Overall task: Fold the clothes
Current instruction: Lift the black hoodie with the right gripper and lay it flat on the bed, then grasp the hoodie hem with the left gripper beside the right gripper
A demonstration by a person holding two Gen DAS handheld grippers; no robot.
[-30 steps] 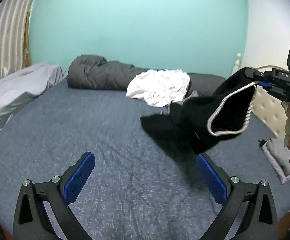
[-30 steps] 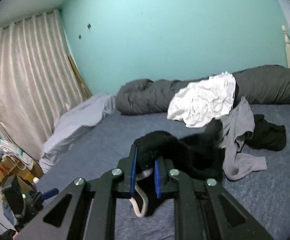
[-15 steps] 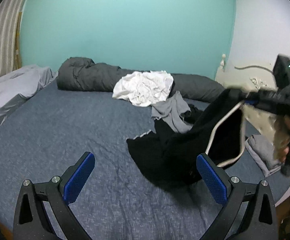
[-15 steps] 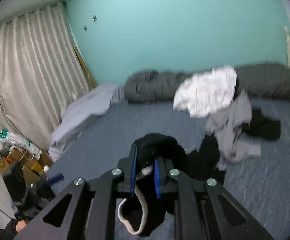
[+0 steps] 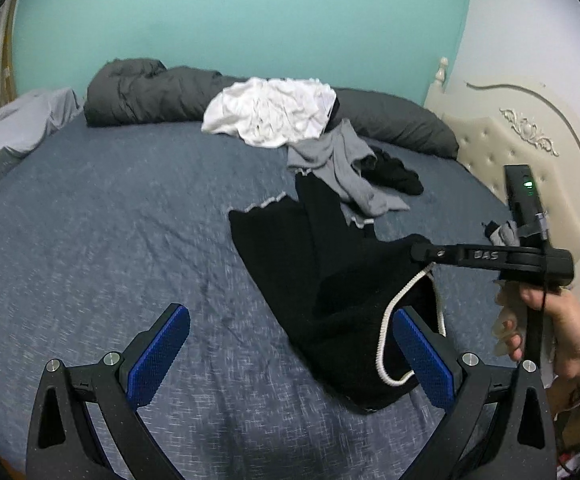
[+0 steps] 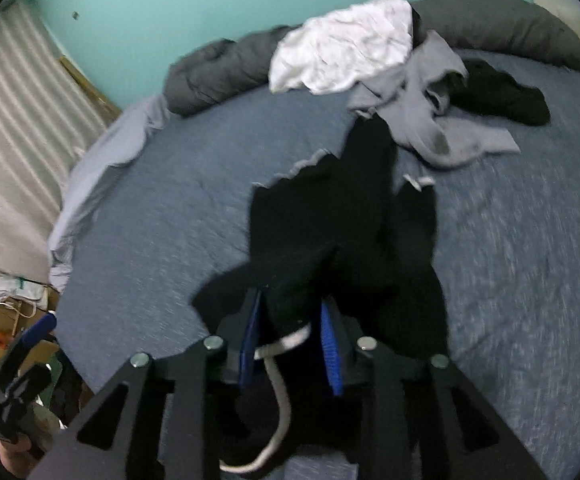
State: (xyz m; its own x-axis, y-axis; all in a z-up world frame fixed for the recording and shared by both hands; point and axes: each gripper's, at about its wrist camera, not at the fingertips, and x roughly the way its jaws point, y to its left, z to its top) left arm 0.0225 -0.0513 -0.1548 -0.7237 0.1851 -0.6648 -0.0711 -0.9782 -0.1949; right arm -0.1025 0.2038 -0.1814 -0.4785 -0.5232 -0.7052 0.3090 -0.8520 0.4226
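Observation:
A black garment with white trim (image 5: pixel 330 272) (image 6: pixel 346 216) stretches across the blue bedsheet (image 5: pixel 130 220), its near end lifted. My right gripper (image 6: pixel 290 340) is shut on that end near the white-edged opening; in the left wrist view the right gripper (image 5: pixel 420 252) reaches in from the right, held by a hand (image 5: pixel 550 320). My left gripper (image 5: pixel 290 344) hovers open low over the bed, and its right finger (image 5: pixel 422 360) is close beside the hanging cloth, without contact that I can confirm.
A heap lies further back: a white garment (image 5: pixel 270 112), a grey garment (image 5: pixel 342 168) and a small black piece (image 5: pixel 394 172). A dark grey rolled duvet (image 5: pixel 150 92) runs along the teal wall. A cream headboard (image 5: pixel 522 148) stands right; clutter (image 6: pixel 10 312) sits beside the bed.
The right gripper has pulled the black garment out of the heap toward the near edge and lowered it, so it now trails flat on the sheet. The left gripper stayed open.

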